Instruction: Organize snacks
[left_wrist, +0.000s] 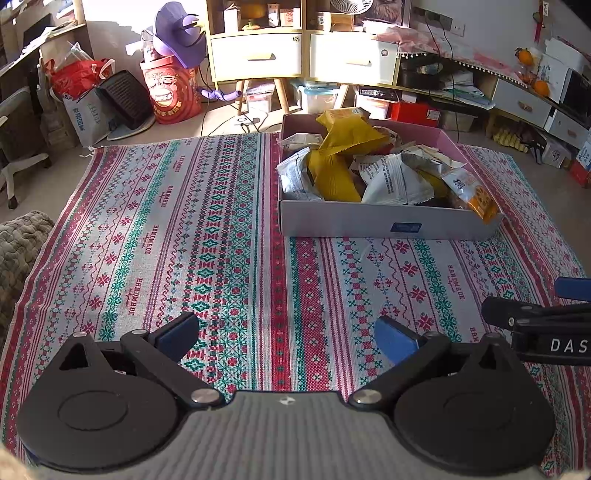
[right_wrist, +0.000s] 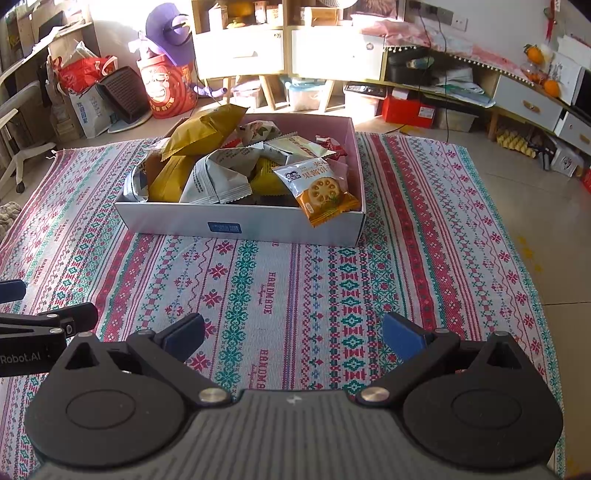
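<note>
My left tongs (left_wrist: 286, 334) hang low over the patterned cloth (left_wrist: 221, 258), spread wide, nothing between the blue pads. The stretch of cloth in front of them is bare, no loose packet anywhere on it that I can see.

Moving right, there's the box (left_wrist: 351, 221) on the far half of the cloth, well apart from both tongs, and it's heaped. Yellow packets (left_wrist: 343, 140) pile up at its left and far side, one poking up above the rim. Grey-white packets (left_wrist: 391, 177) are crumpled through the middle. At the near right corner an orange biscuit packet (right_wrist: 325, 192) slumps over the front wall, its lower edge hanging outside the box.

Further right, my right tongs (right_wrist: 293, 334) sit alongside the left, level with them, also gaping and empty.

So here's my read: the snacks are all gathered in the box, and I'm either at the very end or pausing before a tidy-up. If anything is left, it's that orange packet drooping over the wall. That's a job for the right tongs, I reckon, since it lies almost straight ahead of them: go forward, come in above the rim, pinch the crinkly top edge without crushing the biscuits, then lift and lay it flat inside. The foil looks slippery, so a firm pinch on the seam is safest.
</note>
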